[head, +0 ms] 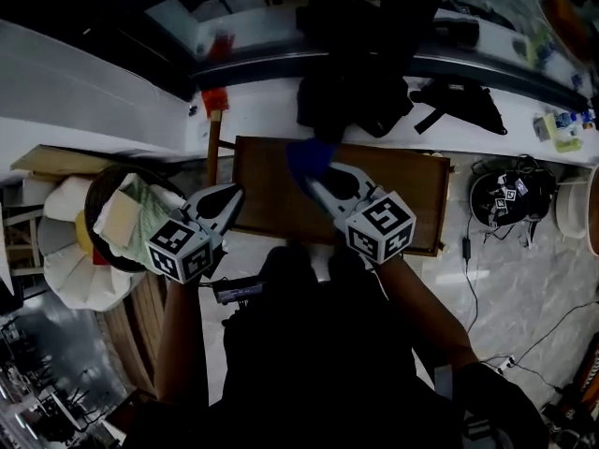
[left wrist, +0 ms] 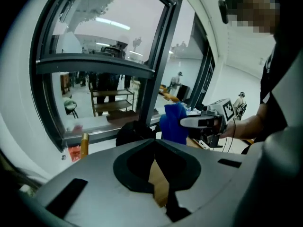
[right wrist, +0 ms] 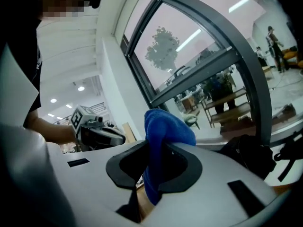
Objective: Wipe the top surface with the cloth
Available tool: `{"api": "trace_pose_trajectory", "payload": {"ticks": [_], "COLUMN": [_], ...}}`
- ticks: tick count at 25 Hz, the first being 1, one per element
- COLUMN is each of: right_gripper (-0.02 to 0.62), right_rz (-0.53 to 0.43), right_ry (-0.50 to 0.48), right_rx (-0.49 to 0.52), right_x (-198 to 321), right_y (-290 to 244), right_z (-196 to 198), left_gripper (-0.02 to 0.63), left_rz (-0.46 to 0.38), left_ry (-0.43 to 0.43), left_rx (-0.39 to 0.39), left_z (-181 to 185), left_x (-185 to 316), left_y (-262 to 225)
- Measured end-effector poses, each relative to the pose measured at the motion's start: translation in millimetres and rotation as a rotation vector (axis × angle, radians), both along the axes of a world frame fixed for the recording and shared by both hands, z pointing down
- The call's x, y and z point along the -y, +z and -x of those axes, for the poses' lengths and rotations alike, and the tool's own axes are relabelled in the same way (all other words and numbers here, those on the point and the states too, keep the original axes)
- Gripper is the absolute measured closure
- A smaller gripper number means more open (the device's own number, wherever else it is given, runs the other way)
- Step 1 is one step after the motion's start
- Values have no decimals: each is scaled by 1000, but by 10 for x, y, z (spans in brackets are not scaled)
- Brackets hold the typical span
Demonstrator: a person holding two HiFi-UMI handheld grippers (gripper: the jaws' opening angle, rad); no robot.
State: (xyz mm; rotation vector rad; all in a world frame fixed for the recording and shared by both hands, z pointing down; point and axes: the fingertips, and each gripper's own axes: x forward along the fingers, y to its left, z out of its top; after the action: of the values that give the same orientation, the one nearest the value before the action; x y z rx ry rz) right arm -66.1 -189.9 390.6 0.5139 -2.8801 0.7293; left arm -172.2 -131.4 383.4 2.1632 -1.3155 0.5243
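— Since the picture from the head is so dim, where is the cloth (head: 309, 157)?

— Just above the middle of the frame, a soft blue bunch over the far edge of the brown wooden surface (head: 271, 204). The right claw (head: 316, 181) has it pinched. In the right gripper view the cloth (right wrist: 165, 126) stands up between the two grey jaws, fuzzy and folded, with a tail hanging down through the gap.

— Does it touch the wood?

— I cannot tell; the claw's own body covers that spot, and the person's dark torso hides the near edge of the surface at the bottom centre.

— And the other one?

— The left claw (head: 232, 195) sits at the left edge of the surface. In the left gripper view its jaws (left wrist: 155, 141) meet tip to tip with nothing between them, only a sliver of wood showing below.

— Anything else?

— A rumpled black bag (head: 351, 92) on the white ledge (head: 262, 106) at upper centre, and a round basket (head: 98, 190) of pale fabric at the left, partly cut off by the left claw.
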Motion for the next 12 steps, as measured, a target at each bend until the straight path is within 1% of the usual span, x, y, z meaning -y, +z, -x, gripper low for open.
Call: {"api": "trace_pose_trajectory", "payload": {"ticks": [4,7,12], "right_gripper": [538,538,538], "right_rz": [80,147,295], "right_ry": [26,45,111], "right_rx": [-16,-33,-111], "right_x": [43,61,141], "right_y": [267,519,1108], "right_z": [380,776,1335], "left_gripper": [594,594,594], "left_rz": [93,150,239], "left_ry": [36,65,42], "left_rx": [54,96,121], "left_z": [246,484,920], "left_x": [111,196,378], "left_y": [252,422,738]}}
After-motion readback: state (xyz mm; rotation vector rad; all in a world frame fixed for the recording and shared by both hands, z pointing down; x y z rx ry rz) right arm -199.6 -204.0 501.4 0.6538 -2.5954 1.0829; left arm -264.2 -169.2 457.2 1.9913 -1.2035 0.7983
